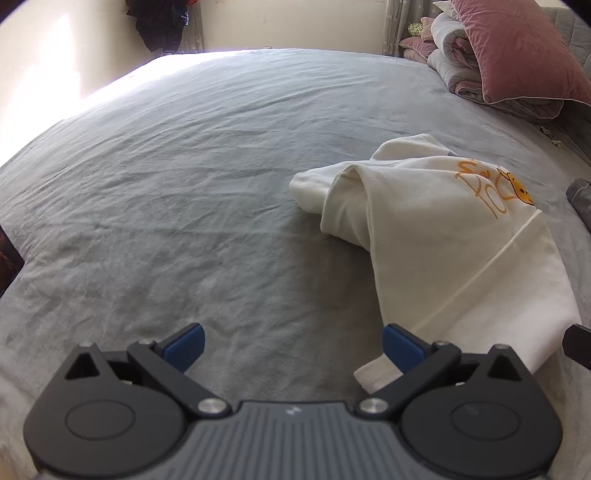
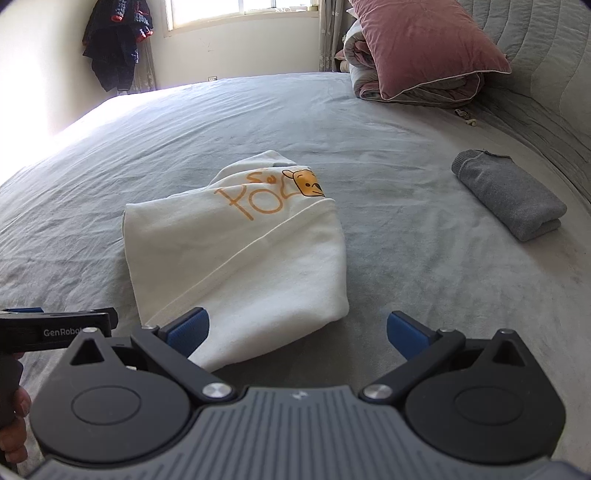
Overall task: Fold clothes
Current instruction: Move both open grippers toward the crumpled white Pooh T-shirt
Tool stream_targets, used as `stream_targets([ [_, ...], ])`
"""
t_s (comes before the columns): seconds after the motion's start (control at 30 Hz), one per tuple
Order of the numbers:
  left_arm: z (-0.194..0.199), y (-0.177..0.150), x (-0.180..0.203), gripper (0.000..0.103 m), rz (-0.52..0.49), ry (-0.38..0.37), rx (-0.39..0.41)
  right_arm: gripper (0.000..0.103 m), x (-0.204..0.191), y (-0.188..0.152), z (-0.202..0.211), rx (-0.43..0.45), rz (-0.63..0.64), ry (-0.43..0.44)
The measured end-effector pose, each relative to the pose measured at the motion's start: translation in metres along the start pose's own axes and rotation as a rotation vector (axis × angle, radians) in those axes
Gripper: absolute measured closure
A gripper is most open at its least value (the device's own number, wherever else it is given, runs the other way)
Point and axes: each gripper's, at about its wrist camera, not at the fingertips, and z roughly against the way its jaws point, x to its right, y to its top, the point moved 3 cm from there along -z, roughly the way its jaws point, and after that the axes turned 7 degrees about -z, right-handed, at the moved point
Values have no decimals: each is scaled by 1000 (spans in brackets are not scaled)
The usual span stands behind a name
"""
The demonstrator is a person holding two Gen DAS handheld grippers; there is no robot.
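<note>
At the far left, dark clothes (image 2: 117, 40) hang against the wall beside a bright window (image 2: 236, 11). A wide grey bed sheet (image 1: 166, 177) covers the bed, wrinkled all over.

The left gripper (image 1: 293, 345) hovers low over the sheet with its blue fingers (image 1: 186, 345) spread wide and nothing between them. Its right-hand finger sits just over the near corner of a white shirt (image 1: 424, 229), but whether it touches the cloth is hard to tell. In the right wrist view the left gripper shows as a black bar at the left edge, with a person's hand (image 2: 13, 417) below it.

The white shirt lies partly folded near the middle of the bed, its orange letters and a yellow cartoon face (image 2: 308, 182) facing up, and one sleeve end (image 1: 308, 188) sticking out to the left.

The right gripper (image 2: 297, 334) is also low over the sheet, fingers (image 2: 188, 330) spread apart and holding nothing; its left-hand finger overlaps the shirt's near edge.

Further right, a folded grey garment (image 2: 511, 199) rests on the sheet, well apart from the shirt. At the head of the bed, a pink pillow (image 2: 424, 48) leans on a rolled quilt (image 2: 417, 90).
</note>
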Motion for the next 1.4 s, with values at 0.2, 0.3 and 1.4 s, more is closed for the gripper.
stream_targets([
  [0.2, 2, -5, 0, 0, -7, -9, 21, 0, -3, 0, -3, -17, -8, 0],
  [0.3, -1, -4, -5, 0, -7, -14, 14, 0, -4, 0, -5, -25, -12, 0],
  [1.4, 0, -1, -18, 0, 31, -33, -28, 0, -13, 1, -12, -46, -16, -9],
])
